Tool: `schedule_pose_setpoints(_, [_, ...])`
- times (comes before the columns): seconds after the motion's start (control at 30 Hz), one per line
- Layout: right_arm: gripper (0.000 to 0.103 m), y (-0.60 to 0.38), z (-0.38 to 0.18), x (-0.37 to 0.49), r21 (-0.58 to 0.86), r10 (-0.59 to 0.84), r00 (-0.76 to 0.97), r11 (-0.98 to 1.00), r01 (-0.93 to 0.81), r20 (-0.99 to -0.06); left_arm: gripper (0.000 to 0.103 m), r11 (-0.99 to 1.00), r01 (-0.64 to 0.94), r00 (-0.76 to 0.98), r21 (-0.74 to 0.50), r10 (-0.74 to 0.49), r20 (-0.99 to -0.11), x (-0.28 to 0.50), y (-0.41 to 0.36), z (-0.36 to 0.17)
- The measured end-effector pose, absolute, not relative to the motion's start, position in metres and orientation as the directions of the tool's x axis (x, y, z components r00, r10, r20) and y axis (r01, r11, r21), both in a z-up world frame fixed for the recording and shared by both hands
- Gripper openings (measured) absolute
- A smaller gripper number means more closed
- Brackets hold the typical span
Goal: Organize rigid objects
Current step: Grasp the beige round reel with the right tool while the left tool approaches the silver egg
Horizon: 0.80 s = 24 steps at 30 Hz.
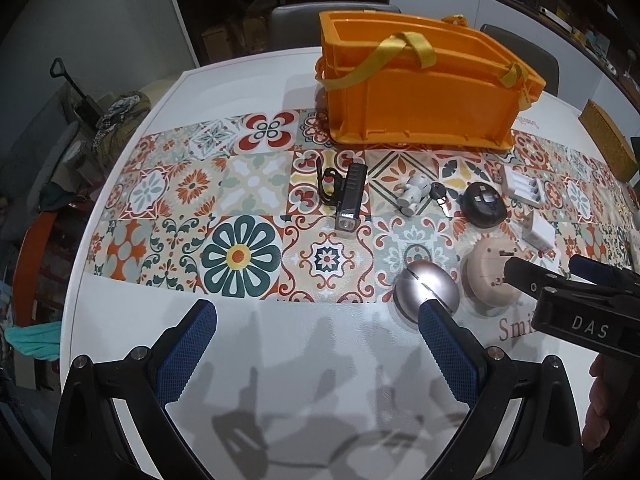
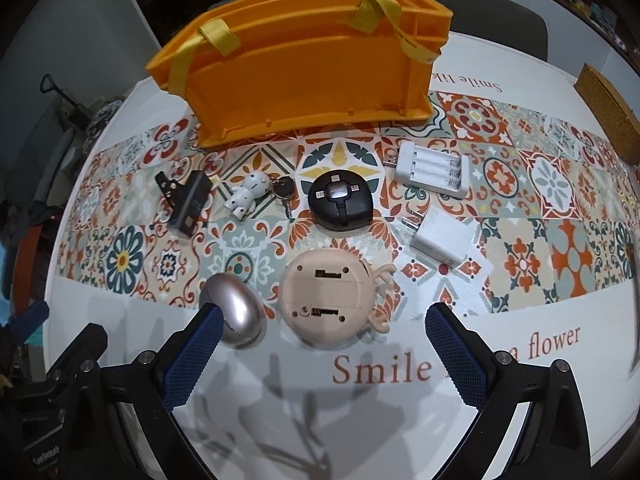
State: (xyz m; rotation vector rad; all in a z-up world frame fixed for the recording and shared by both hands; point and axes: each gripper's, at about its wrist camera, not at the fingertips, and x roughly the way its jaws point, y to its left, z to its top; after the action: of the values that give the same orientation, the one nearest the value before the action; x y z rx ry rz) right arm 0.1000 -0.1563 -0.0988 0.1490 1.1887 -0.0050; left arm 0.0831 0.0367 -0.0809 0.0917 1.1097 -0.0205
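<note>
An orange crate [image 1: 420,92] [image 2: 304,68] with yellow straps stands at the back of the table. In front of it lie a black bike light [image 1: 348,200] [image 2: 188,204], a white figurine with a key [image 1: 412,192] [image 2: 248,194], a black round device [image 1: 482,204] [image 2: 340,204], a white battery charger [image 1: 522,188] [image 2: 434,168], a white plug adapter [image 1: 540,232] [image 2: 440,240], a beige round device [image 1: 490,276] [image 2: 328,300] and a silver egg-shaped object [image 1: 426,292] [image 2: 238,316]. My left gripper [image 1: 316,316] is open and empty, left of the egg. My right gripper [image 2: 322,320] [image 1: 540,276] is open, its fingers either side of the beige device.
The table [image 1: 280,380] has a patterned tile runner [image 1: 192,216] across its middle and white margins with printed words [image 2: 384,368]. A cork mat [image 2: 612,112] lies at the far right. Chairs [image 2: 492,16] stand behind the table; clutter sits off the left edge.
</note>
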Motion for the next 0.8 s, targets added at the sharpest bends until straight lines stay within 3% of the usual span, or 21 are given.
schedule_pose_setpoints(0.8, [0.095, -0.157, -0.150, 0.131, 0.092, 0.048, 0.290, 0.986, 0.140, -0.956, 0.103, 0.996, 0.087, 0.356, 0.034, 0.001, -0.934, 0.104, 0.028, -0.124])
